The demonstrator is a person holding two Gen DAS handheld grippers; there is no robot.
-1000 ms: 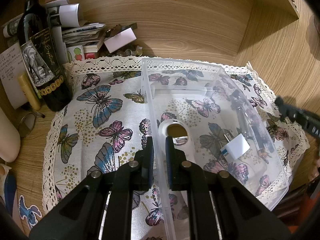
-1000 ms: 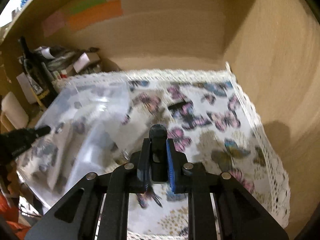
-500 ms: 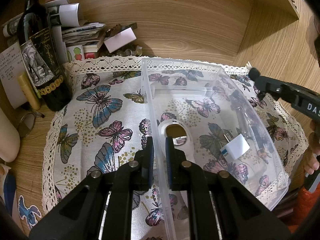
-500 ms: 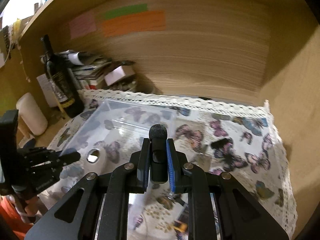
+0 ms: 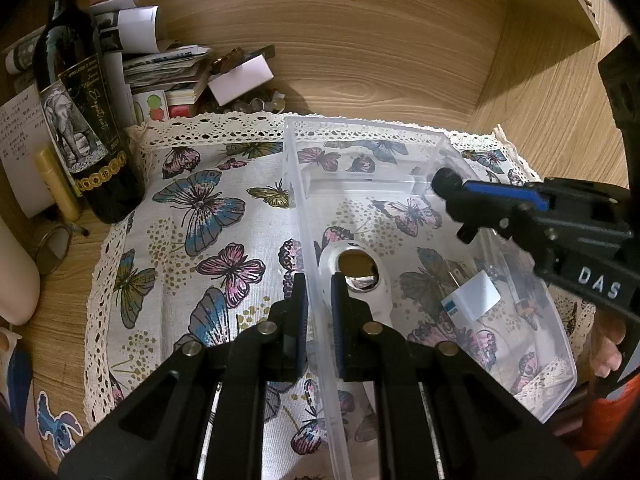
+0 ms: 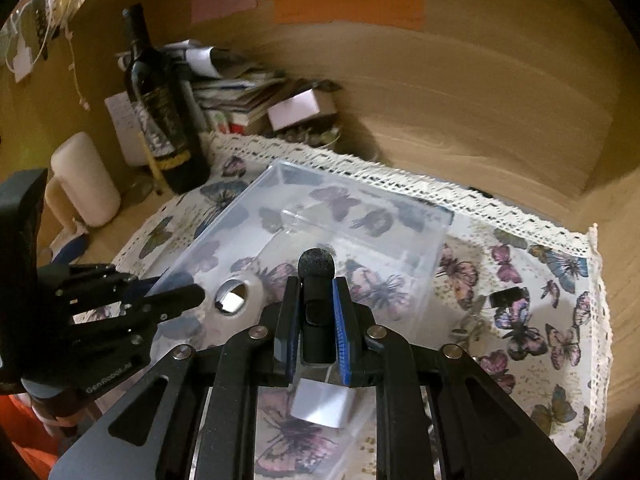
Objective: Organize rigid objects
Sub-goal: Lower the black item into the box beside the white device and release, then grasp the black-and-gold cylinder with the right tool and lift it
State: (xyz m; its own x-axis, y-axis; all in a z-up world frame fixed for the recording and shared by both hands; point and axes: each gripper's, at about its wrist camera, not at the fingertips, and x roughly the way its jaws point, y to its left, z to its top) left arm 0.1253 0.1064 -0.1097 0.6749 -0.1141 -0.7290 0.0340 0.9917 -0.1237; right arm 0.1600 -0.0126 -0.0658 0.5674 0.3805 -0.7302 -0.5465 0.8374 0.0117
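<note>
Left gripper clamps the near wall of the clear bin; right gripper, above the bin, grips a black microphone.

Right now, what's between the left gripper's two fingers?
The clear bin's near side wall. In the left wrist view the left gripper straddles it, one finger outside and one inside, near the white ring; pad contact is unclear.

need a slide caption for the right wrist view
Right gripper holding a small black foam-tipped microphone above the clear plastic bin on the butterfly-print cloth.
</note>
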